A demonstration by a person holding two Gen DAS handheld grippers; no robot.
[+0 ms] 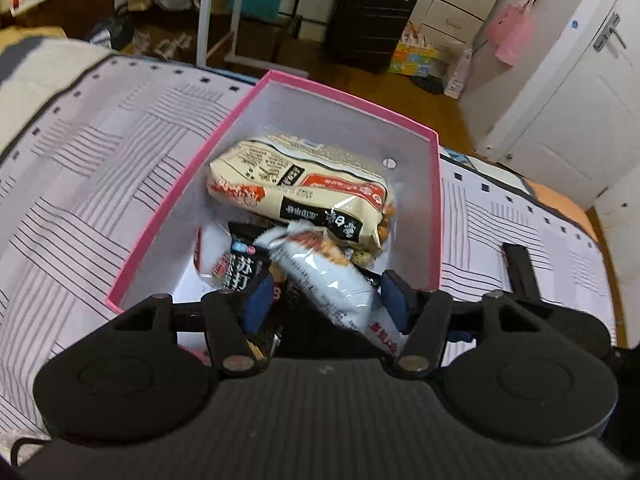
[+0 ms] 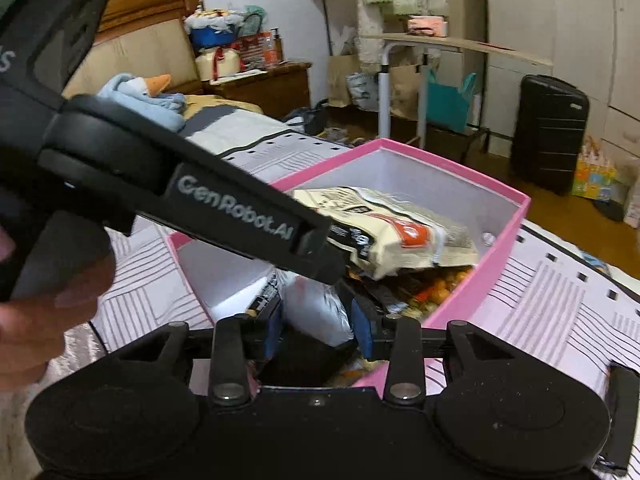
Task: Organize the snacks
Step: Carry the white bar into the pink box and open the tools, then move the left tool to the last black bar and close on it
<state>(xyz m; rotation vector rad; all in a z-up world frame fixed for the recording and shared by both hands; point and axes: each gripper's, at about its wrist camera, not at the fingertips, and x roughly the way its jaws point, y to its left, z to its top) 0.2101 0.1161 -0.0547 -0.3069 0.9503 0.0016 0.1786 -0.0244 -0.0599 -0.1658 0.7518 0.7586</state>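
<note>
A pink box [image 1: 348, 98] with white inside walls stands on the bed. It holds a cream noodle pack [image 1: 296, 188] at the back, a black cracker pack [image 1: 244, 268] and a white snack pack [image 1: 320, 276] lying tilted on the others. My left gripper [image 1: 327, 300] hangs over the box, open, with its blue pads clear on either side of the white pack. In the right wrist view the pink box [image 2: 452, 168] is seen from a corner, the noodle pack [image 2: 400, 236] on top. My right gripper [image 2: 319, 332] is shut on the near end of the white snack pack [image 2: 316, 304].
A striped sheet [image 1: 100, 180] covers the bed around the box. A black suitcase [image 1: 370, 16], a white door [image 1: 580, 120] and bags stand beyond the bed. The left gripper's finger [image 2: 240, 216] crosses the right wrist view, with a person's hand [image 2: 48, 300] under it.
</note>
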